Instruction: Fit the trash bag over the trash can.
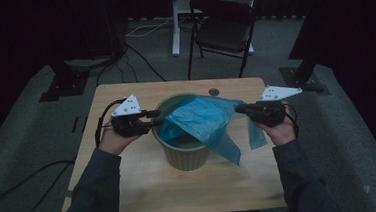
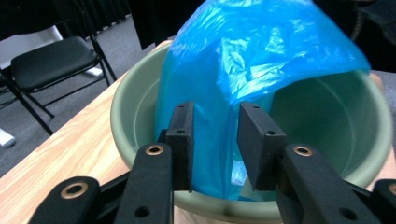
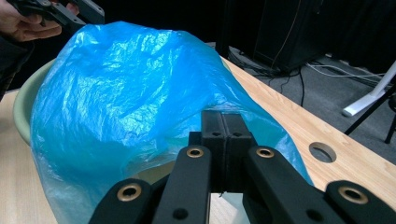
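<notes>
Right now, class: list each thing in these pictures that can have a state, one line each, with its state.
Blue bag: unfolded, partly inside the bin, draped over its right rim.
Green bin: upright on the table, not yet fully lined.
Left gripper: jaws apart, bag film between them, not pinched.
Right gripper: jaws closed at the bag's edge.
Folding chair: unfolded, unoccupied.
</notes>
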The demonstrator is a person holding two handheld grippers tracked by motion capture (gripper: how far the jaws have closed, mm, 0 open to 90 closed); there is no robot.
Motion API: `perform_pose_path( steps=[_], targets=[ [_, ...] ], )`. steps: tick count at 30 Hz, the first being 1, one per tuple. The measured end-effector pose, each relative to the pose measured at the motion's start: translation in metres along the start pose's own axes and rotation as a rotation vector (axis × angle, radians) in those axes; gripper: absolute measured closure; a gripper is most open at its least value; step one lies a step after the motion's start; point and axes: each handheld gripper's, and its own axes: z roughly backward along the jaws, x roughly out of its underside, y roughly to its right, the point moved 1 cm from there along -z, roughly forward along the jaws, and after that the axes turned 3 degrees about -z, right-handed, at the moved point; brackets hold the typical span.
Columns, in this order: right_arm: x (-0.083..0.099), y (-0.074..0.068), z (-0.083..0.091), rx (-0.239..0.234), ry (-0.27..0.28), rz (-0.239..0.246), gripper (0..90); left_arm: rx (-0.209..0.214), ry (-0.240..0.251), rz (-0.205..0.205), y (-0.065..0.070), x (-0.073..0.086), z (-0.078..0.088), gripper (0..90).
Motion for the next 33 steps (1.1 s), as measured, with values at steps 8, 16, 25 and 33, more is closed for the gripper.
perform_pose_path(
  steps=[8,16,25,33],
  targets=[
    [-0.002,-0.006,-0.009,-0.035,-0.015,0.017,90.0,0.012,0.005,-0.011,-0.001,-0.014,-0.005,62.8],
    [-0.008,-0.010,-0.014,-0.059,-0.016,0.034,90.0,0.033,0.019,-0.014,0.000,-0.030,-0.019,58.6],
    [-0.010,-0.015,-0.016,-0.082,-0.017,0.050,90.0,-0.013,-0.048,-0.050,0.006,-0.041,-0.048,64.0],
    [-0.009,-0.014,-0.015,-0.080,-0.021,0.052,90.0,-0.037,-0.048,-0.052,0.006,-0.040,-0.049,89.0]
  ],
)
